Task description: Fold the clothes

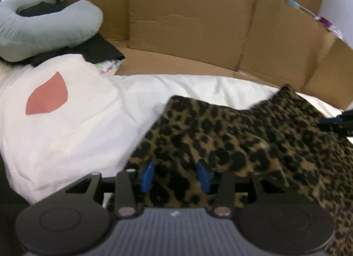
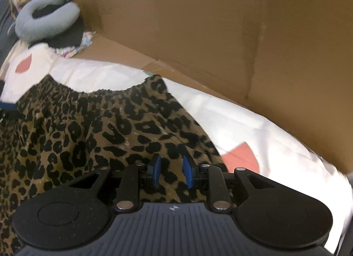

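I am looking down both grippers at a leopard-print garment (image 2: 92,123) lying spread on the white bedsheet (image 1: 176,88), its gathered waistband (image 2: 106,92) on the far side towards the cardboard wall (image 1: 198,24). My left gripper (image 1: 176,176) is standing with its blue pads apart, print cloth showing between them, though I cannot tell whether any of it is pinched; my right gripper (image 2: 171,171) is likewise parted over the near cloth, holding nothing that I can make out. I am judging the fabric thin, soft and light, likely to slump and slide on the sheet, so I am favouring holds on the firmer waistband or an outer corner. To the left a white cloth with a pink patch (image 1: 50,101) is lying close beside the garment, with a grey neck pillow (image 1: 44,33) on black cloth behind it; these are crowding any fold swung leftward.
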The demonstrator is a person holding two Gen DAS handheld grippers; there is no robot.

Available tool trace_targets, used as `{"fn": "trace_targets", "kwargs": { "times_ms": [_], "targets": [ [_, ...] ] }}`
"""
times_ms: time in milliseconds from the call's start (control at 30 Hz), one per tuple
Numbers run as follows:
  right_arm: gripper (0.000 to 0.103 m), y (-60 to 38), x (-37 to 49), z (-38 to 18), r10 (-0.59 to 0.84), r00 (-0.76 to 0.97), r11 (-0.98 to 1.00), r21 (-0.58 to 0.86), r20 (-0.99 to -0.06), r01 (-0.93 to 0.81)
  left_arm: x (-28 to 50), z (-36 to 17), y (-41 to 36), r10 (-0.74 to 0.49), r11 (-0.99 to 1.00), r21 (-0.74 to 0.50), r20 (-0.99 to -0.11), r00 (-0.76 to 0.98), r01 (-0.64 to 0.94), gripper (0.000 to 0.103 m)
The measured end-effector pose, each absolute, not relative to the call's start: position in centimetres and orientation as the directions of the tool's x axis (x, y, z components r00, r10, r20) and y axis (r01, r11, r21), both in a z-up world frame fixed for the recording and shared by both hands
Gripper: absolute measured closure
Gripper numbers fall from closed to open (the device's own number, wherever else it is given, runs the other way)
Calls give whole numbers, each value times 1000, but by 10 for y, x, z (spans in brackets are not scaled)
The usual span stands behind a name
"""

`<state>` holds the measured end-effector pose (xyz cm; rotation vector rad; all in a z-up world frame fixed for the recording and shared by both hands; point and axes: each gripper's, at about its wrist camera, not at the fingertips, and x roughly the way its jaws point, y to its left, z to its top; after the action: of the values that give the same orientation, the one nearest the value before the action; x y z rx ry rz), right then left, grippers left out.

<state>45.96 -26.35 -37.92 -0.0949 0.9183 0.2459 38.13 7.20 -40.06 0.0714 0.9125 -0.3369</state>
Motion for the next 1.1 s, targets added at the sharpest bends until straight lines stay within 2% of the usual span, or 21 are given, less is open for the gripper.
{"fn": "trace_targets", "kwargs": {
  "times_ms": [233, 300, 467, 500, 733, 900, 1100],
  "targets": [
    [69, -257, 484, -391, 135, 588, 973, -6, -798, -232, 396, -413, 82, -221, 958, -75, -807, 548, 276, 58],
    [68, -264, 490, -393, 142, 587, 983, 42, -797, -179, 398, -413, 87, -226, 963, -99, -805, 549, 251, 62],
    [69, -281, 505, -398, 165, 586, 984, 169, -793, -49, 404, -412, 104, -251, 967, -186, -800, 545, 173, 81],
    [69, -282, 508, -399, 169, 586, 983, 181, -793, -38, 406, -413, 104, -248, 968, -182, -802, 543, 174, 82],
    [69, -277, 513, -390, 164, 609, 985, 159, -776, -62, 412, -409, 102, -231, 972, -170, -808, 542, 160, 86],
    [69, -268, 512, -381, 161, 635, 987, 127, -756, -100, 408, -397, 86, -241, 966, -138, -781, 576, 218, 86],
    [69, -242, 498, -377, 224, 645, 972, 117, -730, -206, 418, -395, 63, -267, 955, -129, -768, 583, 267, 83]
  ]
}}
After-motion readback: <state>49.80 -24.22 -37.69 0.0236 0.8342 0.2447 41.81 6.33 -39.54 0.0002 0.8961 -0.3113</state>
